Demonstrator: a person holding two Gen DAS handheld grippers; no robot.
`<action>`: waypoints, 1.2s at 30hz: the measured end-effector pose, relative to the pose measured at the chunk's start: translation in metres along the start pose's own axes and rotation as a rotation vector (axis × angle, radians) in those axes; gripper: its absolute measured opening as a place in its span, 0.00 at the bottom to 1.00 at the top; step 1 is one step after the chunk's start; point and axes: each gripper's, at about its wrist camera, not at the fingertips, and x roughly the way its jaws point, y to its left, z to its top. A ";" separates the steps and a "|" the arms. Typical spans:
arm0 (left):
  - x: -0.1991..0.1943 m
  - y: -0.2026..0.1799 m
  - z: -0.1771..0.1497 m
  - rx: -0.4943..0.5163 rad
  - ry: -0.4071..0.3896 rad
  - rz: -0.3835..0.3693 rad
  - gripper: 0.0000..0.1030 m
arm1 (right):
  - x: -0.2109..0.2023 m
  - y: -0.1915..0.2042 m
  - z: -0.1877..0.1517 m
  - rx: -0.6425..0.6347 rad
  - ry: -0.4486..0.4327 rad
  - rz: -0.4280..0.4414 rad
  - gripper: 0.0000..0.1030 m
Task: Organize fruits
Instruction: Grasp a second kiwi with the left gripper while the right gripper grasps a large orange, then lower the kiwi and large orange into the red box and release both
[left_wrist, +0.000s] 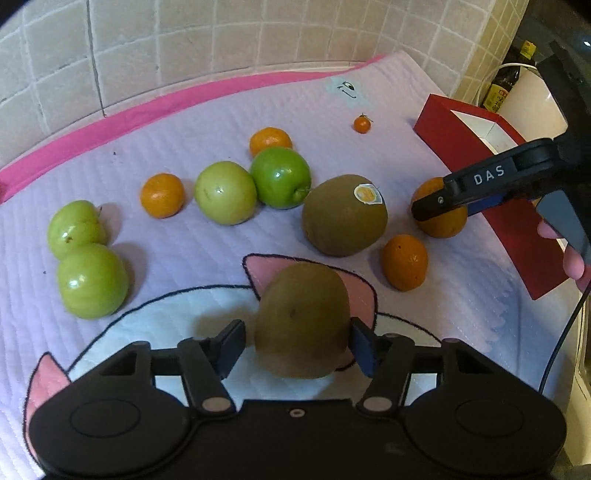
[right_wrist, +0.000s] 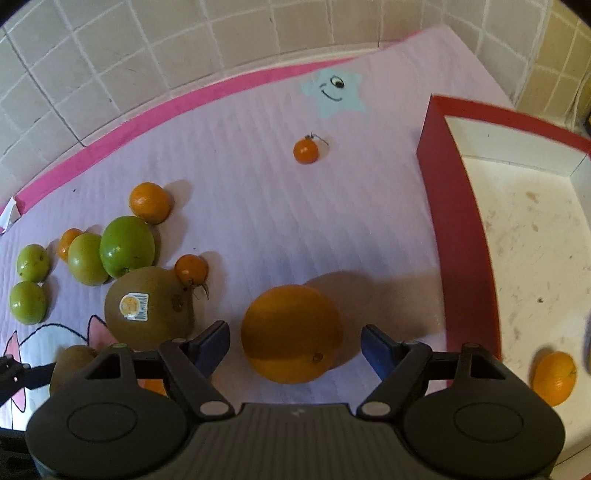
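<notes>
The mat (left_wrist: 184, 122) carries the loose fruit, and the red box (right_wrist: 458, 236) stands at its right edge, with one small orange (right_wrist: 554, 376) already lying on its white floor.

The left gripper (left_wrist: 295, 347) straddles the near kiwi (left_wrist: 303, 317). This kiwi stands between the fingers with its long axis running away from the camera, so the fingers face its narrow sides. The right pad sits against or just beside the skin; a sliver of gap shows at the left pad. The jaws are partly closed, not yet clamped, and nothing is lifted. The gripper points steeply down.

The right gripper (right_wrist: 295, 343) straddles the big orange (right_wrist: 291, 332), which lies just left of the box wall. Clear gaps show on both sides of it, so the jaws are wide and hold nothing. This hand is much the nearer to the box. It too points steeply down, and fingertips of the person's hand (left_wrist: 572, 254) show on its handle in the left view.

A second kiwi (left_wrist: 343, 214), with a sticker, lies just beyond, with green fruit (left_wrist: 225, 192) and small oranges (left_wrist: 162, 195) to the left.
</notes>
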 end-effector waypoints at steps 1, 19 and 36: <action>0.000 0.000 0.000 -0.003 -0.002 -0.003 0.67 | 0.001 -0.001 0.000 0.005 0.003 0.002 0.74; -0.019 -0.013 -0.009 -0.059 -0.071 0.077 0.61 | -0.037 -0.003 -0.009 -0.035 -0.097 0.128 0.58; -0.073 -0.100 0.101 0.111 -0.349 -0.010 0.60 | -0.164 -0.075 -0.004 0.012 -0.404 0.064 0.58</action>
